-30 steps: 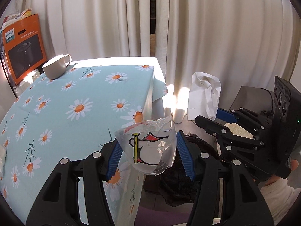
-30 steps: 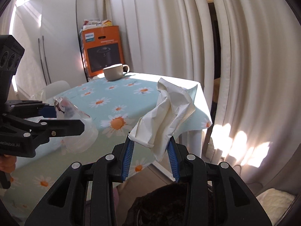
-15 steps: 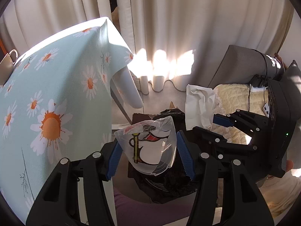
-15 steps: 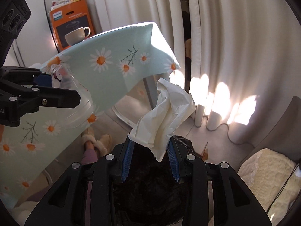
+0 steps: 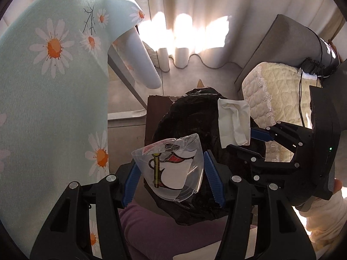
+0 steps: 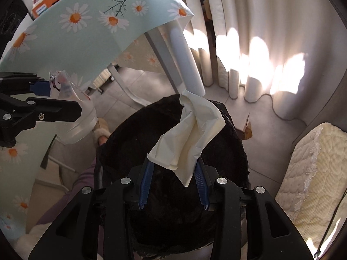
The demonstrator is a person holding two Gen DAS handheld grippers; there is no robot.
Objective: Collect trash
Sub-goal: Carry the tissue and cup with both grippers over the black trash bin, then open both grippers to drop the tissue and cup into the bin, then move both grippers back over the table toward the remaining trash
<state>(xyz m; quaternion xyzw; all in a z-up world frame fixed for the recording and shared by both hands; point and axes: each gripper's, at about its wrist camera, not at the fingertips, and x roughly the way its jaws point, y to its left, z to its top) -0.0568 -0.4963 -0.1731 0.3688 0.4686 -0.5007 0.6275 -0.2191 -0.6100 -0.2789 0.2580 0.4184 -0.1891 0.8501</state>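
Dropping step, over the black bin bag [image 6: 173,205]; right gripper [image 6: 173,184] opening, crumpled tissue [image 6: 190,134] loose between jaws. Left gripper [image 5: 171,182] clenched on printed plastic cup [image 5: 171,169], nearer the table; next, release over the bag.

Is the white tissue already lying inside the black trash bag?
No. The white tissue still sits between the right gripper jaws, above the black trash bag.

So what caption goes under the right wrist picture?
Right gripper, jaws opening, drops a crumpled tissue over the black trash bag.
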